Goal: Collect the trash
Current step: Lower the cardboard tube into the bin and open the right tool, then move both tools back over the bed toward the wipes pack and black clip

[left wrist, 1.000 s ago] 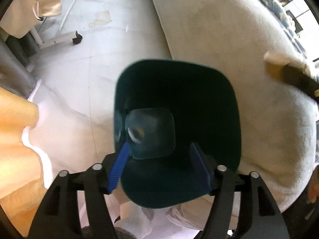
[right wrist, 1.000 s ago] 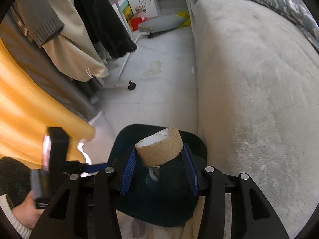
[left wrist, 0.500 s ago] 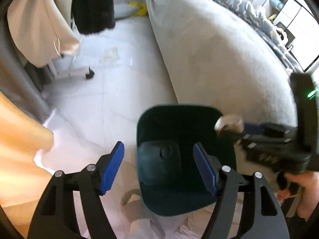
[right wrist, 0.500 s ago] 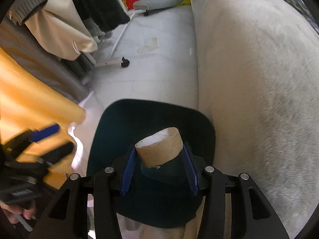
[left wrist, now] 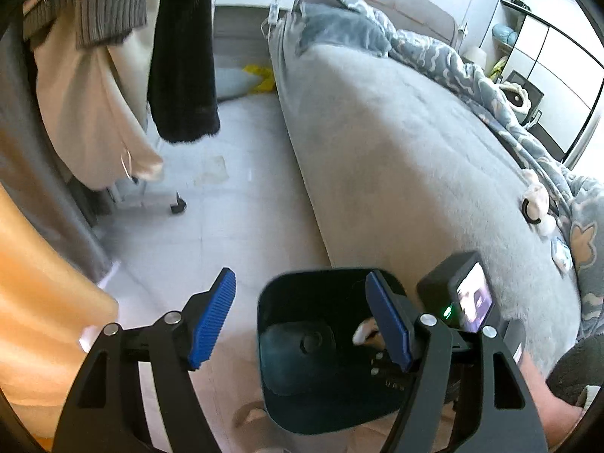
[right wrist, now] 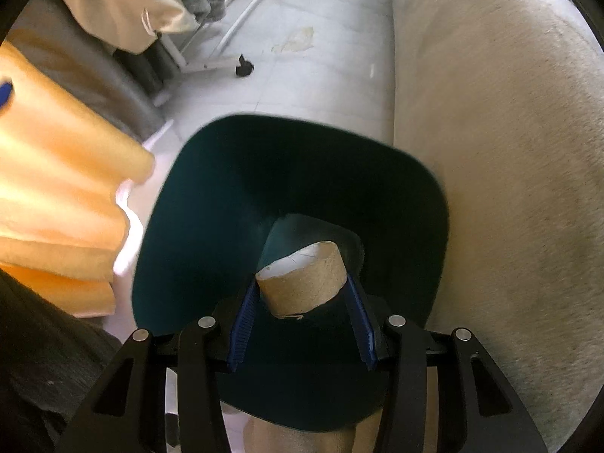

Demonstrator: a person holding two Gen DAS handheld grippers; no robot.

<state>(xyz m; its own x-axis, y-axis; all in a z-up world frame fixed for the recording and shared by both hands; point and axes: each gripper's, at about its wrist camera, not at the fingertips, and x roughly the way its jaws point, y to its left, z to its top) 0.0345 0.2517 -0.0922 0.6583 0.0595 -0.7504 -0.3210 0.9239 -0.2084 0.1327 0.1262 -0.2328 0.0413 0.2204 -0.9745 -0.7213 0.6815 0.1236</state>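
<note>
Cardboard tube [right wrist: 302,281], the trash item in hand, sits low and centre in the right wrist view, clamped crosswise between the blue ribbed pads [right wrist: 245,315] of the right gripper [right wrist: 302,315]. It is a short, hollow, matte brown cylinder, of the toilet-roll core kind, with its open end tilted up toward the camera. Directly beneath it gapes the dark green bin [right wrist: 181,204], a smooth-walled plastic container with a rounded-square mouth that fills the middle of the frame; a dark rounded object already lies on its floor [left wrist: 298,343], seen lower centre in the left wrist view.

The left gripper [left wrist: 302,319] holds nothing, its jaws spread wide at the bottom of its frame, straddling the near left part of the bin's rim. Lower right in that view, the right tool's camera body [left wrist: 460,292] hangs over the bin.

The step in hand appears to be release. It is probably best done by spreading the fingers while the tube is well inside the rim line, since a light cylinder may bounce or roll off an edge.

A plush grey bed [left wrist: 396,158] touches the bin on its right; pale glossy floor tiles [left wrist: 234,204] run to upper centre; orange fabric [right wrist: 56,173] drapes at left.
</note>
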